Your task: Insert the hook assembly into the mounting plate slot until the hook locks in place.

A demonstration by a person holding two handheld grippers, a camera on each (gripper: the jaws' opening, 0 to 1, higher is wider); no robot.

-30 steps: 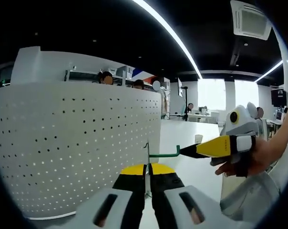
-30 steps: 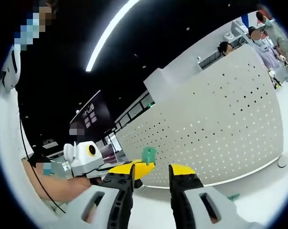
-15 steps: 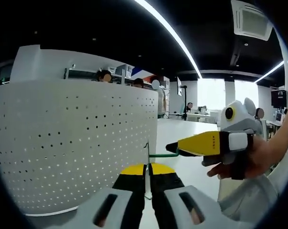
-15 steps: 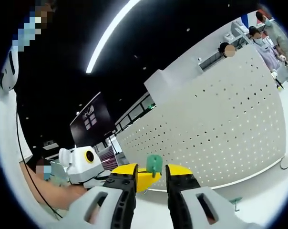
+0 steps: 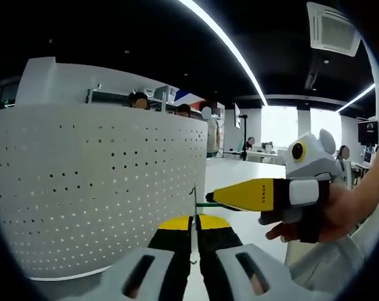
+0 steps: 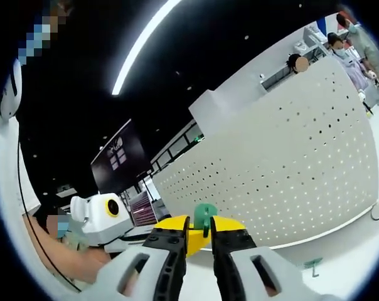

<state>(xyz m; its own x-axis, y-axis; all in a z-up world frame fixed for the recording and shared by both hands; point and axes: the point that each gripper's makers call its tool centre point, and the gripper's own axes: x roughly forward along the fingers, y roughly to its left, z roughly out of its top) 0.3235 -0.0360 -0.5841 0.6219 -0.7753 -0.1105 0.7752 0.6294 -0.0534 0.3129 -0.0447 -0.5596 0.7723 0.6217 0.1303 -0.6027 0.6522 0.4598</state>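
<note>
Left gripper view, bottom centre: left tool pinched narrow on the thin edge of the mounting plate, seen edge-on. Just above, right tool comes in from centre right, tip at the green hook, which meets the plate edge. A hand holds it at right. White perforated panel spans the left behind.

Right gripper view, bottom centre: right tool nearly closed on the hook. Left tool at lower left. Perforated panel across the right; small green piece on the counter, lower right.
</note>
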